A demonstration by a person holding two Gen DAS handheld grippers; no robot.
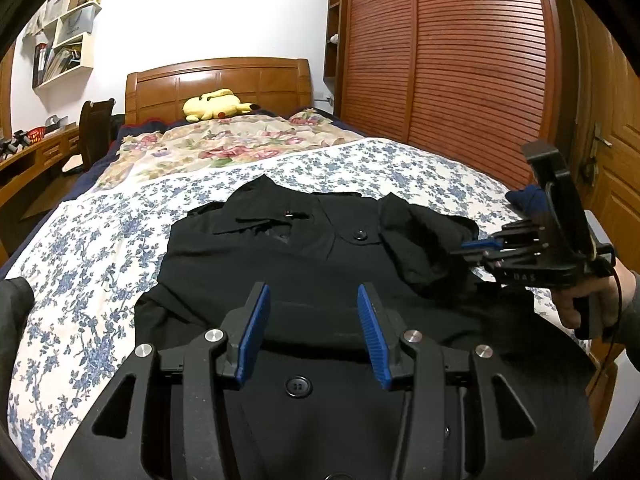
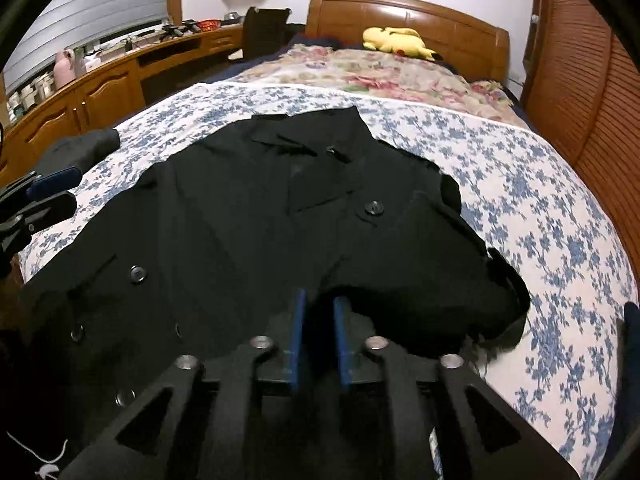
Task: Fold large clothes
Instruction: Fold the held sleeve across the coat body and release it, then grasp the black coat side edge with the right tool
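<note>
A black button-front coat (image 1: pixel 320 248) lies face up on the blue-flowered bedsheet (image 1: pixel 100 248), its collar toward the headboard. One sleeve (image 1: pixel 432 240) lies bunched in over the coat's right side. My left gripper (image 1: pixel 314 320) hovers over the coat's lower front, blue pads wide apart with nothing between them. A hand holds my right gripper (image 1: pixel 470 249) in the air beside that sleeve. In the right wrist view the right gripper (image 2: pixel 320 320) stands over the coat (image 2: pixel 248 208) near the sleeve (image 2: pixel 440 280), pads a narrow gap apart, gripping no cloth. The left gripper (image 2: pixel 68 188) shows at the left edge.
A yellow plush toy (image 1: pixel 214 105) lies by the wooden headboard (image 1: pixel 218 80), with a rose-patterned blanket (image 1: pixel 224 144) below it. A slatted wardrobe (image 1: pixel 448 60) runs along the bed's right side. Desk and chair (image 2: pixel 264 28) stand to the left. A dark blue item (image 1: pixel 528 196) sits at the bed's right edge.
</note>
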